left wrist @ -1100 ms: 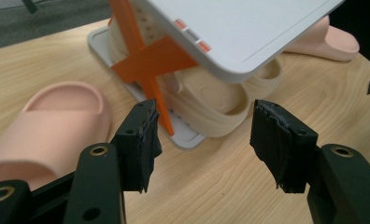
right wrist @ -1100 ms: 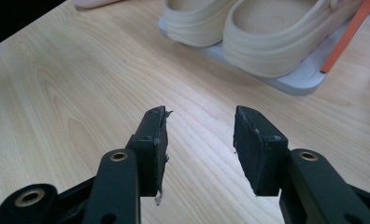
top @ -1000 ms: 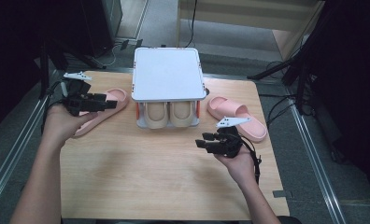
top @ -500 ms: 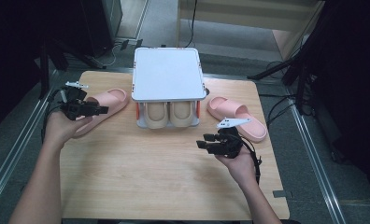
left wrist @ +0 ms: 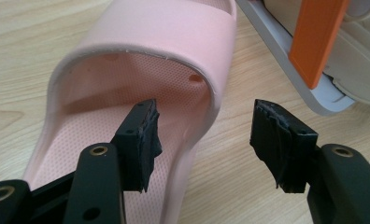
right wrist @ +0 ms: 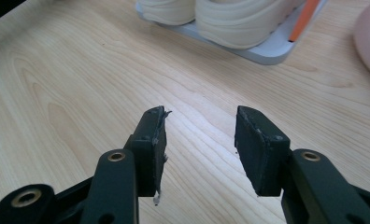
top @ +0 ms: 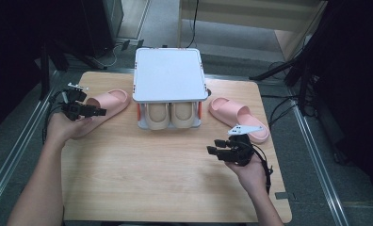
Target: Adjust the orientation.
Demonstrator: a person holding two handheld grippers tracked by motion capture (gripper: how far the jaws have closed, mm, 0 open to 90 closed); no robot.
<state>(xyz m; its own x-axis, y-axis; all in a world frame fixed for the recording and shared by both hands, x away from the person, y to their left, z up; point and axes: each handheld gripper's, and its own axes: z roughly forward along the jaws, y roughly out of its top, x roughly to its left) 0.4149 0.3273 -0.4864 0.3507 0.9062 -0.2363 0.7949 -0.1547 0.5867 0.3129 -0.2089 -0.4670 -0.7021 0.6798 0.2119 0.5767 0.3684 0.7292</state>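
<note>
The left gripper [top: 94,111] is at the pink slipper [top: 107,101] on the left side of the bench [top: 166,188]. This slipper lies just left of the little white shoe rack [top: 169,75], which has two cream shoes [top: 169,115] tucked under its flat top. The gripper's fingers [left wrist: 141,135] are spread wide. One finger sits inside the slipper, under the strap. The other finger is outside, over the bare wood. The slipper's side wall [left wrist: 199,140] stands between them, but they do not squeeze it yet.

I think the step now is to pinch that side wall and pick the slipper up. To do it well, push the fingers a bit deeper first, so they hold plenty of the wall and not just the thin top edge. Then close them slowly. The slipper looks soft and bendy, so a hard squeeze may fold it, and a grip that is too small may let it slip out. Lift it straight up and keep it away from the orange post [left wrist: 316,37] of the rack, which is close by.

The right gripper [top: 218,151] waits over bare wood on the near right. Its fingers [right wrist: 150,144] are spread too, with nothing between them. The other pink slipper [top: 239,117] lies on the far right, near that hand.
</note>
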